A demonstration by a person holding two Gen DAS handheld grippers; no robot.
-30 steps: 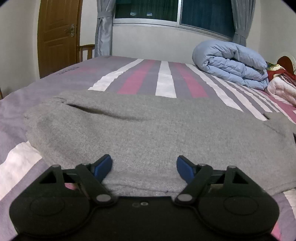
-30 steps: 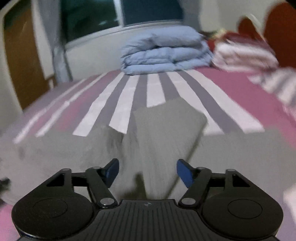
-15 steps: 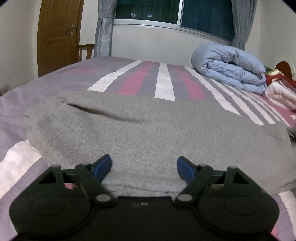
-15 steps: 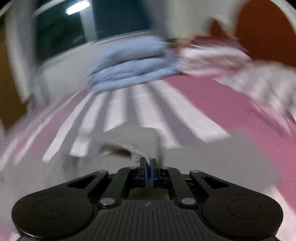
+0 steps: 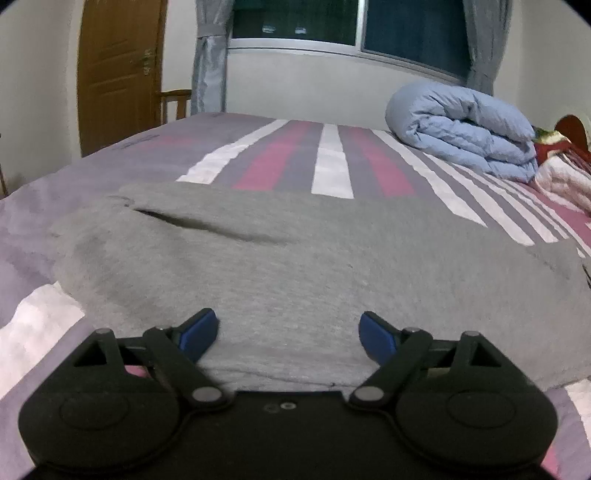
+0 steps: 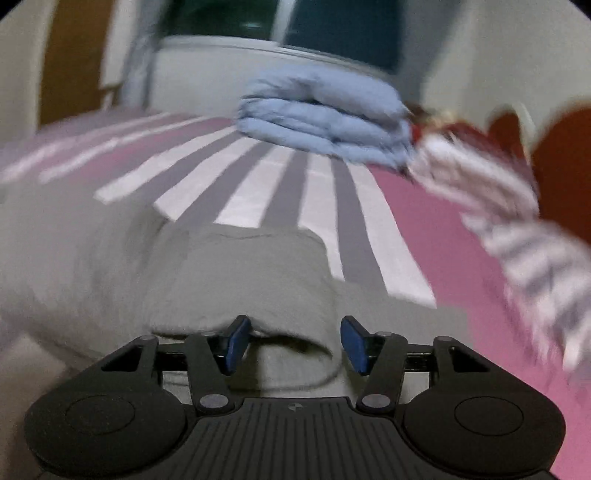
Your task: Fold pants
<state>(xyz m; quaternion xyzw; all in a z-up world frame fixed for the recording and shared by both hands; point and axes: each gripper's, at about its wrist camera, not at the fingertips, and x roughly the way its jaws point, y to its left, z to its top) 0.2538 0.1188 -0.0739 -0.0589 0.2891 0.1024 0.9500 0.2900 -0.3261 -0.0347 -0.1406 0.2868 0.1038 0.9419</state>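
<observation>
The left gripper (image 5: 288, 332) hangs low over the near edge of the grey sweatpants (image 5: 295, 266), its blue-padded fingers (image 5: 197, 332) spread wide and gripping nothing; cloth fills the gap between them. From here the sweatpants lie flat across the striped bedsheet (image 5: 328, 166), running from 9 o'clock to 3 o'clock, with a dark slit of a pocket opening (image 5: 207, 225) toward 11 o'clock. Beyond the garment at 12 o'clock the pink, white and grey stripes run bare to the far edge of the bed. At 2 o'clock sits a rolled light-blue duvet (image 5: 465, 129), and just past it at 3 o'clock a red and pink-white bundle of bedding (image 5: 561, 173). A wooden door (image 5: 118, 70) stands at 10 o'clock, a chair (image 5: 177, 103) beside a grey curtain (image 5: 208, 55) at 11 o'clock, and a dark window (image 5: 351, 22) spans the far wall.

The right gripper (image 6: 293, 345) is likewise released, fingers (image 6: 238, 343) parted on either side of a folded-over flap of the sweatpants (image 6: 255, 280), which humps up directly ahead at 12 o'clock and covers the near ground. This view is motion-blurred. The duvet (image 6: 325, 118) lies farther off at 12 o'clock, striped pink-white bedding (image 6: 517, 206) runs down the 2 to 3 o'clock side, and a reddish-brown headboard (image 6: 565, 166) rises behind it
</observation>
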